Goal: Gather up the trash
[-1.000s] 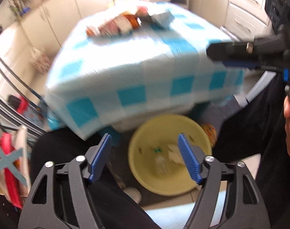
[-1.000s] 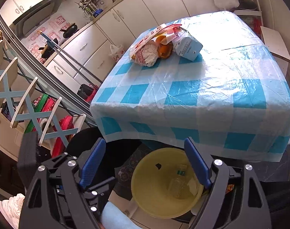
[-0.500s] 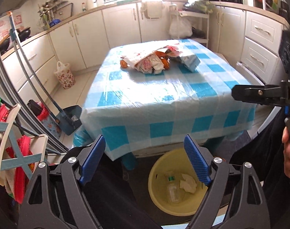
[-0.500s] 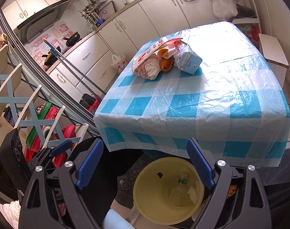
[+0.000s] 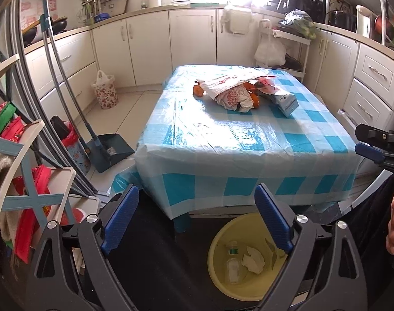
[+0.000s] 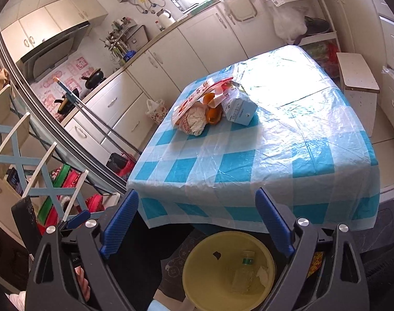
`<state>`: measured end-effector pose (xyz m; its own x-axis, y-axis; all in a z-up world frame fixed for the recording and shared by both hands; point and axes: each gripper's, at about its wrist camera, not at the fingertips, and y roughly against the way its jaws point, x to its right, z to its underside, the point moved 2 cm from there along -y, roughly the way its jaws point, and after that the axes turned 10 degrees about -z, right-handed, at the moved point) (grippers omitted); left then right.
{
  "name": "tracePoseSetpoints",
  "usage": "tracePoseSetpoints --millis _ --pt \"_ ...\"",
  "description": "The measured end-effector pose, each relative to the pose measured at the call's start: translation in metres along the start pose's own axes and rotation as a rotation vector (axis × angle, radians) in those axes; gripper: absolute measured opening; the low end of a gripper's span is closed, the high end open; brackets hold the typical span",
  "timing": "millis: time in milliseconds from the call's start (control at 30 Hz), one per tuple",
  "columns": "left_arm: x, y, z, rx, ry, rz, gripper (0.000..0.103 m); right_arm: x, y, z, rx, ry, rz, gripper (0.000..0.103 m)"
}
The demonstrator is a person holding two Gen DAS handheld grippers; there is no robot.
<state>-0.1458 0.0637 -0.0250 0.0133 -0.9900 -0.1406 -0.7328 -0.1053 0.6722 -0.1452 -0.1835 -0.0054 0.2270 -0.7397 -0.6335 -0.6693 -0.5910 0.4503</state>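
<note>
Meanwhile, left gripper (image 5: 197,220) and right gripper (image 6: 197,223) both spread, empty, above yellow basin (image 6: 197,264) beside checkered table (image 6: 313,155).

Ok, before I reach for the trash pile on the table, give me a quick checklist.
1. Left gripper open and empty: ok.
2. Right gripper open and empty: ok.
3. Trash pile on the table, path over the cloth unobstructed: ok.
4. Basin on the floor at the table's near edge, ready for drops: ok.
5. Bottle and paper already in the basin: ok.
6. Which pile item is loose on top: cannot tell.
</note>
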Motion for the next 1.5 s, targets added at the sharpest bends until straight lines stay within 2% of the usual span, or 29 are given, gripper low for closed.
tracePoseSetpoints --millis 1500 --pt "-0.014 0.009 -0.005 0.031 0.055 -0.01 0.091 -0.014 -0.003 0.003 -0.008 0.105 0.034 0.088"
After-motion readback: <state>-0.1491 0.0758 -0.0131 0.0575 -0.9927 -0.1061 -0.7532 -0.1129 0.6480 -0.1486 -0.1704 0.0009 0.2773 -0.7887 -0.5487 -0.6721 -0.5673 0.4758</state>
